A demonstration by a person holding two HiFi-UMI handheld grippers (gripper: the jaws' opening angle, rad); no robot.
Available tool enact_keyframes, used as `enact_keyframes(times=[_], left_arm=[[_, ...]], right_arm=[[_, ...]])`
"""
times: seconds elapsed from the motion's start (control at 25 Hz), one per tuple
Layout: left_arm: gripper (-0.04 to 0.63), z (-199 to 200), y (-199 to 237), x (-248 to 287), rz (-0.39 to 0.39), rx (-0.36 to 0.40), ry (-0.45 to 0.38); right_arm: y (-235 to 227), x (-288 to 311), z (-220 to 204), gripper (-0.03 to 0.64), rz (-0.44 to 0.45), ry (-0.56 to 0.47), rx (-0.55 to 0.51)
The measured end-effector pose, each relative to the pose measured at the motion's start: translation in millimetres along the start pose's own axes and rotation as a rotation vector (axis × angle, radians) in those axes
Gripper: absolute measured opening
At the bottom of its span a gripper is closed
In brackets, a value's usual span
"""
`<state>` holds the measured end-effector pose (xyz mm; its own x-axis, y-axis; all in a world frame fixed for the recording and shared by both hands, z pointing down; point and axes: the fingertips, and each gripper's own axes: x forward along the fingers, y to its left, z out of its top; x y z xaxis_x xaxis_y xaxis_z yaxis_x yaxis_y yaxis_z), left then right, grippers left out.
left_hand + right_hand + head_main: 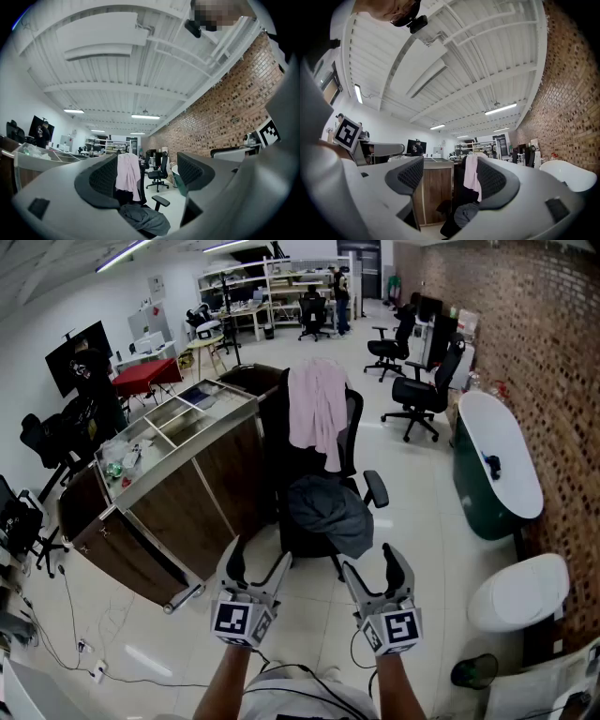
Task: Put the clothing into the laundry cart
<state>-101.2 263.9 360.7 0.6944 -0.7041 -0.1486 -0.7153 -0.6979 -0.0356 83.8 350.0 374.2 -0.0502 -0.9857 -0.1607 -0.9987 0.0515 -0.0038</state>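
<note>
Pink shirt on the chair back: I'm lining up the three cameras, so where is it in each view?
Head view: pink shirt hangs upper centre, over the black chair's back.
Left gripper view: the shirt shows low, left of centre, between the jaws.
Right gripper view: the shirt shows low, right of centre, between the jaws.
Shared landmark: the dark grey garment on the seat below it.
</note>
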Motion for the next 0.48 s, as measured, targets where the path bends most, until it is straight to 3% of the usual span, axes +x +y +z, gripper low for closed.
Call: enact_keyframes(times=[0.2,0.48], left_arm=[[0.382,4.1,-26.1,1.7,-0.001,-0.03,0.042],[0.382,-4.9,-21.2,34.5,-0.006,-0.045,0.033]], right_arm=[[-22.9,-10.5,-9.2,0.379,-0.014,0.017,0.054],[-37.8,12.0,-21.4,0.377,-0.008,0.038,0.05]])
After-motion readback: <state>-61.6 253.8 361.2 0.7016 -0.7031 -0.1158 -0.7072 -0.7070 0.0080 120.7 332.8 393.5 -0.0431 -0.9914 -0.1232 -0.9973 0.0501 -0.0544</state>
